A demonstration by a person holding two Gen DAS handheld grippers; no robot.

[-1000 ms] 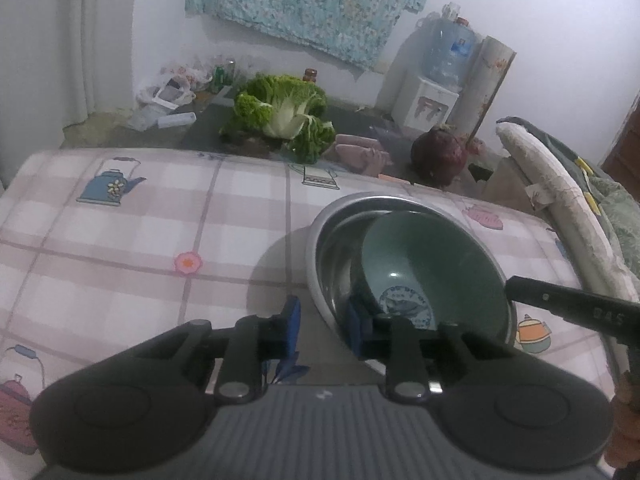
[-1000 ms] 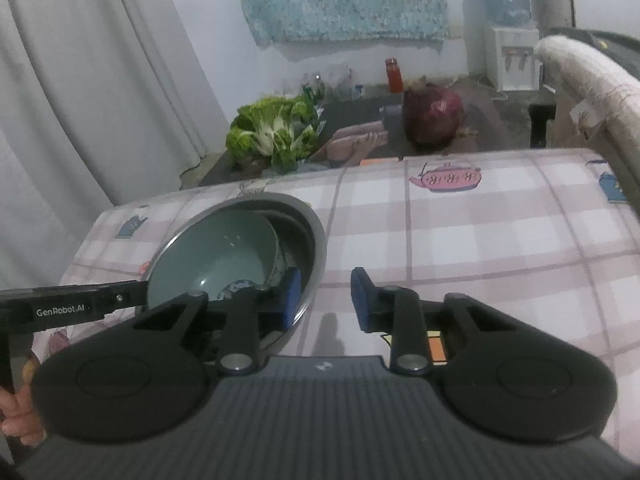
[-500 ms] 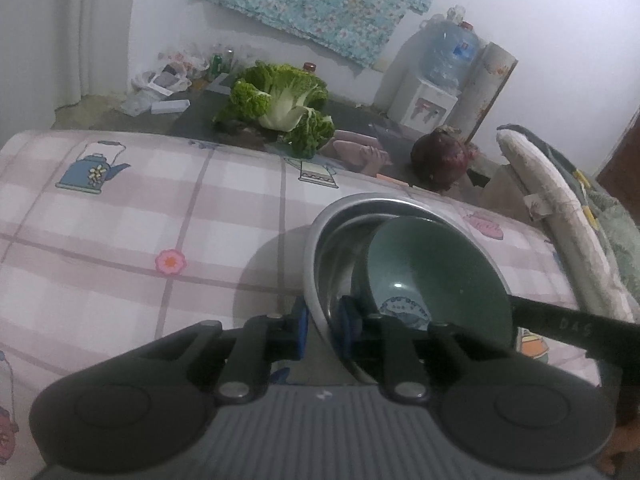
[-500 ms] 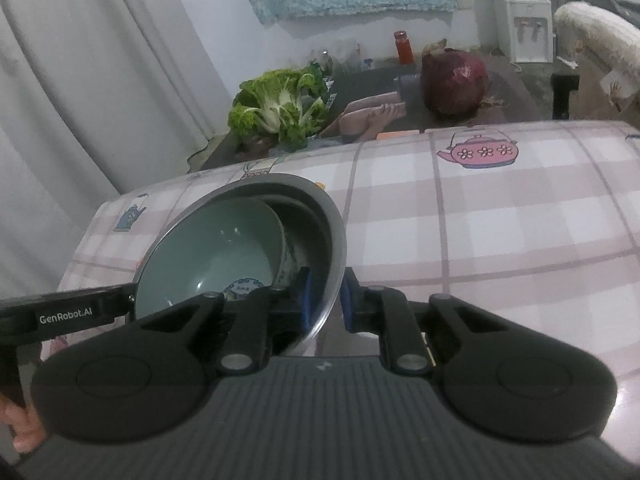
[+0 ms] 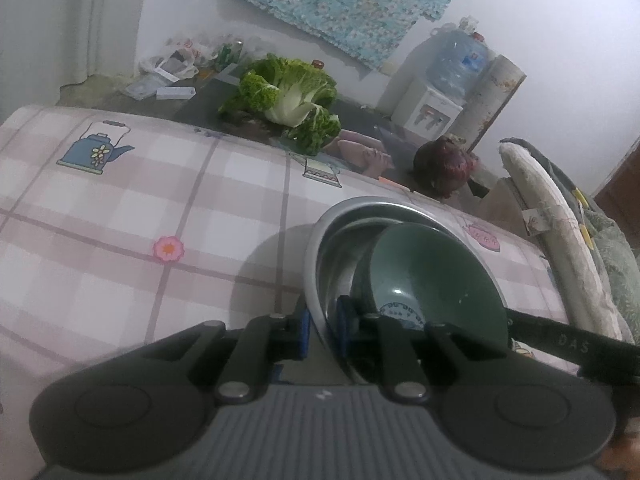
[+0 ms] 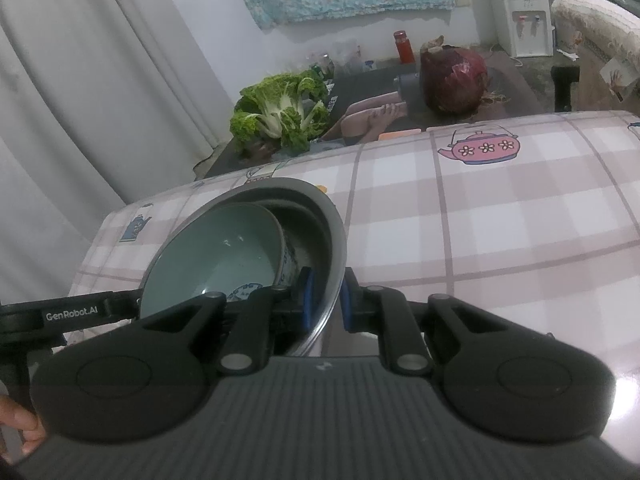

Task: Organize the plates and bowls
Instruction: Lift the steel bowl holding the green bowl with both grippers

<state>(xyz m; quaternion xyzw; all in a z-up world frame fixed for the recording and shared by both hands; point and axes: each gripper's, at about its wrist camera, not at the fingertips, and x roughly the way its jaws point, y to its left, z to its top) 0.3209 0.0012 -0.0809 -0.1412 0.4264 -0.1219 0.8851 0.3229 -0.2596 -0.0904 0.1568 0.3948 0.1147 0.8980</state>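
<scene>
On the table (image 5: pixel 100 220) covered with a pink checked cloth, the round stainless-steel basin (image 5: pixel 320 256) holds a tilted green ceramic bowl (image 5: pixel 432 276). Left tool (image 5: pixel 322 330) is clamped on the basin's near-left rim, one pad inside and one outside. Right tool (image 6: pixel 326 302) is clamped likewise on the opposite rim.

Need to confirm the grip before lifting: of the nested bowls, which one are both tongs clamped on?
The outer steel bowl: the left tongs and right tongs each pinch its rim. The green ceramic bowl sits tilted inside it, ungripped.
</scene>
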